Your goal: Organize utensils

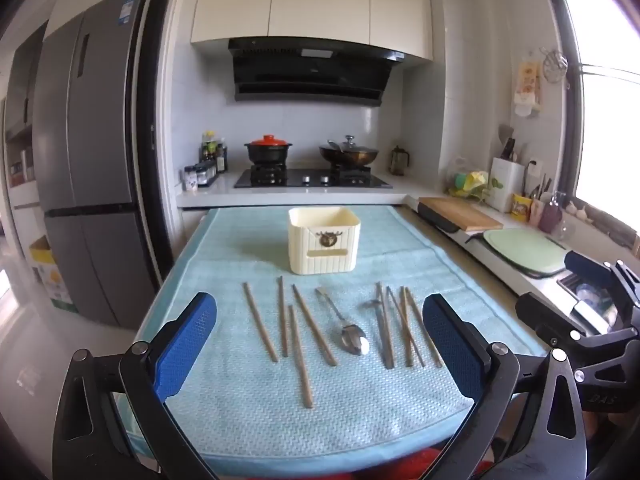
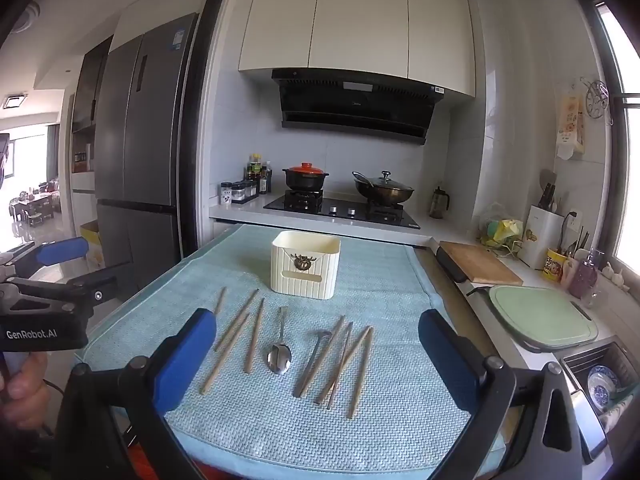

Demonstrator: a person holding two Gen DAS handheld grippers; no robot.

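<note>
Ahead, wooden chopsticks (image 1: 262, 328) and a steel spoon (image 1: 352, 336) lie on the pale-blue towel (image 1: 248, 412), long axes running away toward the cream ribbed plastic holder (image 1: 324, 246). Left gripper (image 1: 320, 344) and right gripper (image 2: 316, 364) both spread wide, empty; each nearer its own-side cluster.

You see pale blue waffle-weave towel (image 1: 248, 420), cream ribbed holder (image 1: 324, 246), tan chopsticks (image 1: 260, 322), silver spoon (image 1: 352, 338), blue-padded grippers (image 1: 320, 344).
</note>
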